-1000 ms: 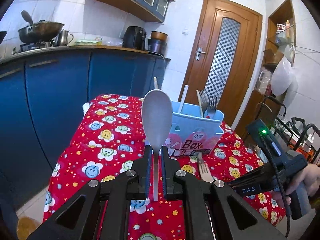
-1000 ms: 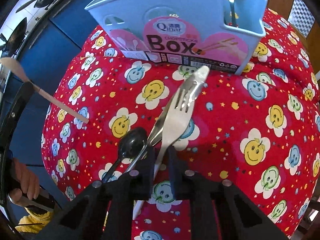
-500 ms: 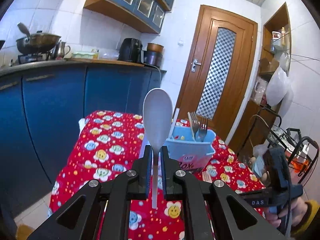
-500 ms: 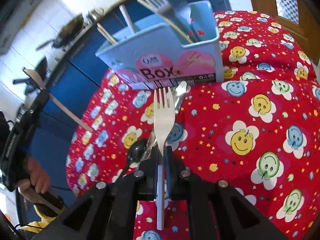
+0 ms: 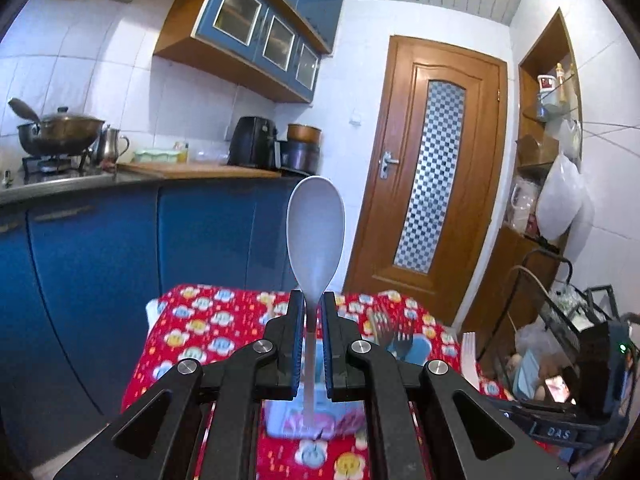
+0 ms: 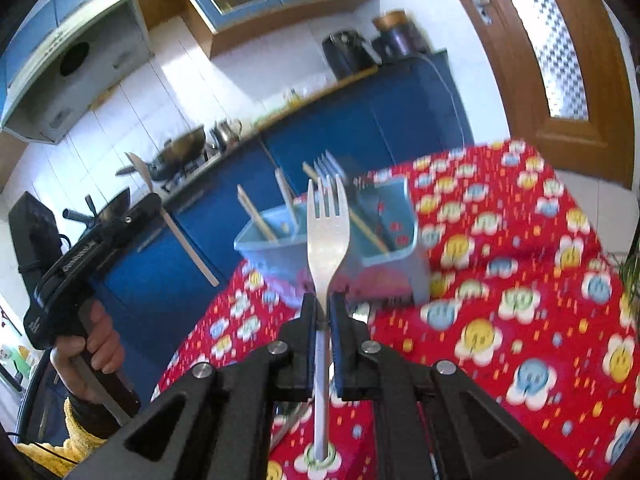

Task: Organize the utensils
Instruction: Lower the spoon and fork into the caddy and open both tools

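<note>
Left tongs point(image 5: 312, 308) grip a spoon point(image 5: 316, 236); right tongs point(image 6: 323, 312) grip a fork point(image 6: 327, 240), both raised above the box point(image 6: 384, 236) at frame centre.

A pale grey spoon point(image 5: 315, 232) stands upright, bowl up, and a white fork point(image 6: 327, 236) stands tines up, both above the red smiley-patterned table where a light-blue box point(image 6: 384, 256) holds forks and chopsticks.
</note>
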The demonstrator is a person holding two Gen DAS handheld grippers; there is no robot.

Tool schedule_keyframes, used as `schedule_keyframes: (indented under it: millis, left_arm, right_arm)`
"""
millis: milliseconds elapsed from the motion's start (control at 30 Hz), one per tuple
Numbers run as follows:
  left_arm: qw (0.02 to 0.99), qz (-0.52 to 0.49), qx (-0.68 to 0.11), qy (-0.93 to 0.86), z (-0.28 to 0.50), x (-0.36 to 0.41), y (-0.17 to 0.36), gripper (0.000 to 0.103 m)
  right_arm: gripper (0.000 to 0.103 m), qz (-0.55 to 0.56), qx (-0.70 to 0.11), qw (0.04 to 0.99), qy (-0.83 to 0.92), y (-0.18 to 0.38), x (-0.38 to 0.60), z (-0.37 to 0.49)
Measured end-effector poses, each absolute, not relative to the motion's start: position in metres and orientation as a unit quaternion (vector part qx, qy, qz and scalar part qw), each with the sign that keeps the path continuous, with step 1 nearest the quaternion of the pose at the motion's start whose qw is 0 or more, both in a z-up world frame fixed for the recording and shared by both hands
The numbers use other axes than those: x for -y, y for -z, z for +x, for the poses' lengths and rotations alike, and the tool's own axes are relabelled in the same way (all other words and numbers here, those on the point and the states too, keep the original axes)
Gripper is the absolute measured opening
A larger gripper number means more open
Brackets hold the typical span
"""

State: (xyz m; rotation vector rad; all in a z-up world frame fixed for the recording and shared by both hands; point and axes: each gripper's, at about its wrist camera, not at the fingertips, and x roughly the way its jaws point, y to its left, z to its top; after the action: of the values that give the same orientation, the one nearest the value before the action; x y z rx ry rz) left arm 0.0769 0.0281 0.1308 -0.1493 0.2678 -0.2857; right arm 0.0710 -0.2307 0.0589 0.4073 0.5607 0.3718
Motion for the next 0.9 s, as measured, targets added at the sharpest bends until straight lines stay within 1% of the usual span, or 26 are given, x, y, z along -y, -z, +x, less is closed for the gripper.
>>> schedule_keyframes:
  millis: [233, 533, 700, 900]
  left_arm:
    - [0.982, -0.072, -0.115, 0.131, 0.105, -0.014, -0.136, 0.008]
    - [0.983, -0.061, -0.116, 0.127, 0.126, -0.005, -0.112, 0.008]
    - [0.980, -0.071, -0.135, 0.125, 0.136, -0.004, -0.097, 0.008]
    - [0.979, -0.068, -0.145, 0.125, 0.146, -0.003, -0.081, 0.008]
  right_arm:
    - [0.008, 0.176, -0.237, 0.942, -0.161, -0.075, 0.232, 0.089]
    - [0.008, 0.143, -0.184, 0.963, -0.133, -0.090, 0.234, 0.114]
    - [0.008, 0.112, -0.146, 0.976, -0.119, -0.098, 0.229, 0.131]
    - [0.008, 0.074, -0.111, 0.986, -0.098, -0.094, 0.217, 0.154]
